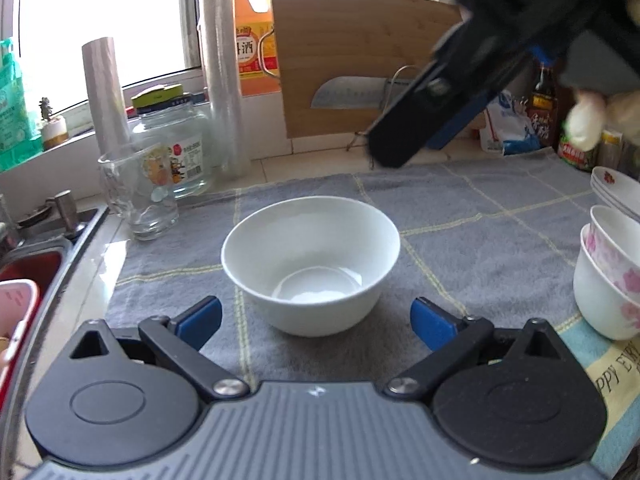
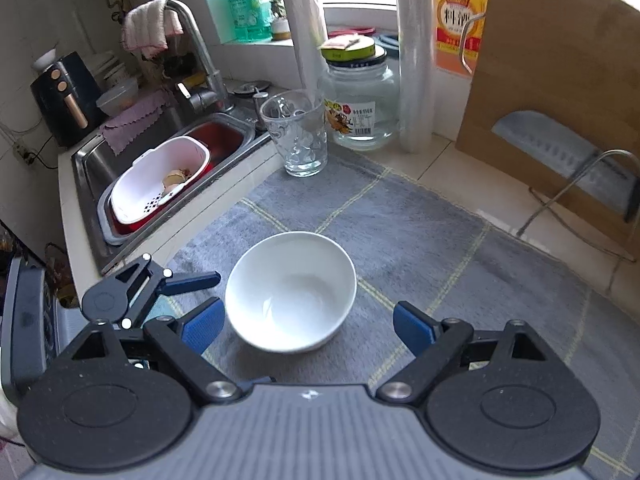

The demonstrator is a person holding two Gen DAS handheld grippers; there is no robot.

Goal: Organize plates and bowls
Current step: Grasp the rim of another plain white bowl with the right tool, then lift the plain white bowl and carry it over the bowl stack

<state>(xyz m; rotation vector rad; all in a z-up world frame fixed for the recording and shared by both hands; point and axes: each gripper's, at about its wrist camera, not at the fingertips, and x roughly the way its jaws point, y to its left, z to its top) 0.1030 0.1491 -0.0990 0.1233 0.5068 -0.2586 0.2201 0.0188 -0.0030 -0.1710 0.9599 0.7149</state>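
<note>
A plain white bowl (image 1: pixel 311 260) stands upright on the grey checked mat (image 1: pixel 460 220). My left gripper (image 1: pixel 316 320) is open, its blue pads just short of the bowl on either side. My right gripper (image 2: pixel 310 326) is open too, above the same bowl (image 2: pixel 291 290); it shows in the left wrist view (image 1: pixel 404 148) hovering beyond the bowl. My left gripper also shows in the right wrist view (image 2: pixel 192 292), left of the bowl. Stacked flowered bowls (image 1: pixel 608 276) and stacked plates (image 1: pixel 618 190) stand at the mat's right edge.
A drinking glass (image 2: pixel 298 136), a glass jar (image 2: pixel 362 100) and film rolls (image 2: pixel 414 60) stand at the mat's far edge. A cutting board with a knife (image 2: pixel 560 120) leans on a rack at the right. The sink (image 2: pixel 160 168) with a white basket lies left.
</note>
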